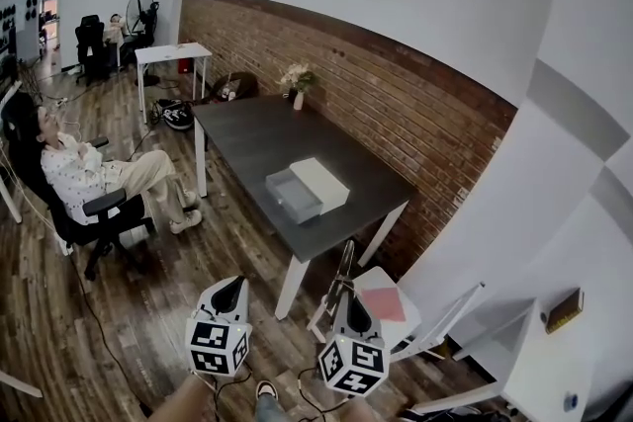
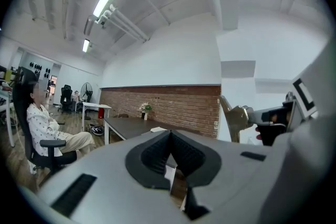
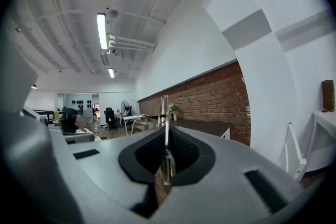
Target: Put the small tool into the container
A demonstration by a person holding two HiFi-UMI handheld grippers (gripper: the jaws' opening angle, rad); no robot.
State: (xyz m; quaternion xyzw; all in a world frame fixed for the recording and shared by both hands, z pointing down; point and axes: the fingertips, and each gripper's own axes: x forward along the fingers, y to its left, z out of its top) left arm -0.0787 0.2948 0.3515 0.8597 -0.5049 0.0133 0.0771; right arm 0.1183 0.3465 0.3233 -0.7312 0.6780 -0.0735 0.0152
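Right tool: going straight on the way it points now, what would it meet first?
Probably the near edge of the dark table; the metal tongs clamped in the right tool would arrive first. Its height against the tabletop is unclear, so it might pass just over.

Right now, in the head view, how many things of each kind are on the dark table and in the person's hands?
Container, on the dark table: 1
Vase of flowers, on the same table: 1
Grippers, left gripper and right gripper: 2
Metal tool, clamped in the right gripper: 1
Total: 5
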